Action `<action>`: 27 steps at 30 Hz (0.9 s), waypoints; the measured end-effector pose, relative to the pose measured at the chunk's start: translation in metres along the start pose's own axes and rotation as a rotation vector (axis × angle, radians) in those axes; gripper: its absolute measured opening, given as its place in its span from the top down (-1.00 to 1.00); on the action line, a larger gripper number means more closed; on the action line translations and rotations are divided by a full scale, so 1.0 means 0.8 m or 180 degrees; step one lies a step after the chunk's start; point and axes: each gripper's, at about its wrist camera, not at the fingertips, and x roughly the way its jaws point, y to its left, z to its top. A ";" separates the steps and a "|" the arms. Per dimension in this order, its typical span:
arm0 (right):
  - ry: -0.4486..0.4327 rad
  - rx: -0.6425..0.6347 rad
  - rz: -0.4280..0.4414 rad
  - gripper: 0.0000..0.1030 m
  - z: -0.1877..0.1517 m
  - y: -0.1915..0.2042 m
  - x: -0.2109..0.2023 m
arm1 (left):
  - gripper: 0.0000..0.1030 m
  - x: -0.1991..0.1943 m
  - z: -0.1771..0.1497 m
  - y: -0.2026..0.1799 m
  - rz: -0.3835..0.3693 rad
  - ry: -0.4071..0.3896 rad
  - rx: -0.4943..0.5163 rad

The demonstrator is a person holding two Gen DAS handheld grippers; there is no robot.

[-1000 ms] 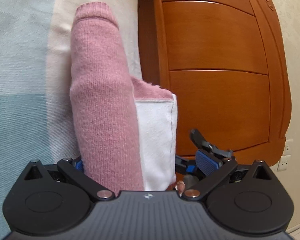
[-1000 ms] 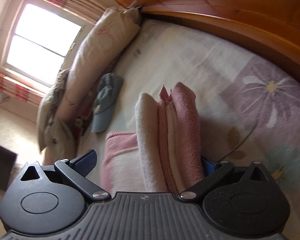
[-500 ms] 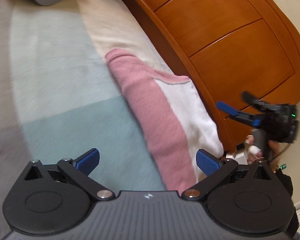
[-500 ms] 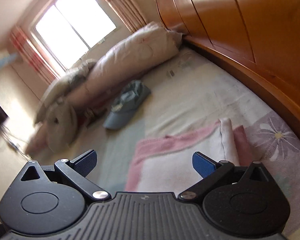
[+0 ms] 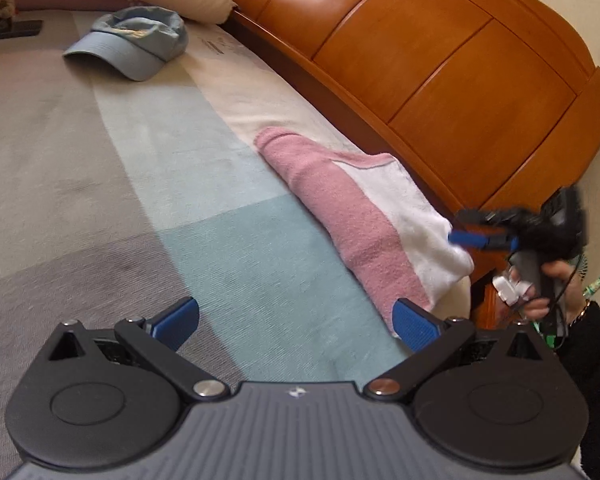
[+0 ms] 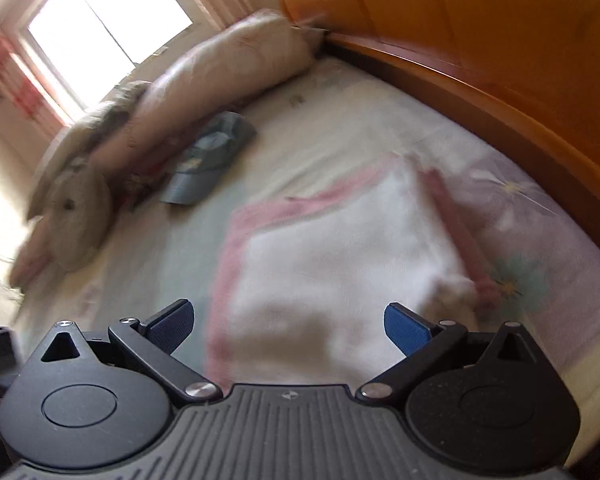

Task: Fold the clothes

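Folded pink-and-white garment [image 5: 374, 216] lying flat on the bed cover [image 5: 148, 184], close beside the wooden headboard [image 5: 440, 68]. Pink knit band along one long edge, white terry panel next to it, thin pink trim at the far end. In the left wrist view, long axis running from about 11 o'clock to 5 o'clock, rounded pink fold at the far end. No containers seen. Blue cap [image 5: 134, 46] well apart toward 11 o'clock, near the pillows [image 6: 204, 92]. Left gripper [image 5: 296, 322] spread wide, holding nothing, near end of garment just beside its right pad. Right gripper [image 6: 288, 322] likewise spread wide and bare, hovering over the white panel; view blurred.
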 end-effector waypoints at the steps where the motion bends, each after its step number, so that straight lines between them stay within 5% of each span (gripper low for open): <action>1: -0.0017 0.0050 -0.0079 -0.98 -0.003 -0.006 0.000 | -0.97 -0.004 -0.002 0.001 0.0051 0.0027 0.0015; 6: -0.0233 0.0264 -0.0246 -0.98 -0.015 -0.022 -0.019 | -0.97 -0.032 -0.012 -0.009 0.0334 0.0004 0.0316; 13: -0.0478 -0.0389 0.0150 -1.00 -0.032 0.048 -0.028 | -0.97 -0.041 -0.043 -0.044 0.0715 0.0002 0.0893; 17: -0.0307 -0.0185 -0.0148 -0.99 -0.036 0.011 0.006 | -0.98 -0.044 -0.068 -0.053 0.0653 0.0067 0.0961; 21: -0.0558 -0.0049 -0.0304 -0.96 -0.044 0.006 -0.018 | -0.98 -0.050 -0.088 -0.055 0.0787 0.0054 0.1068; 27: -0.0608 -0.0715 -0.0486 -1.00 -0.081 0.057 -0.011 | -0.98 -0.051 -0.103 -0.067 0.1143 -0.0141 0.1378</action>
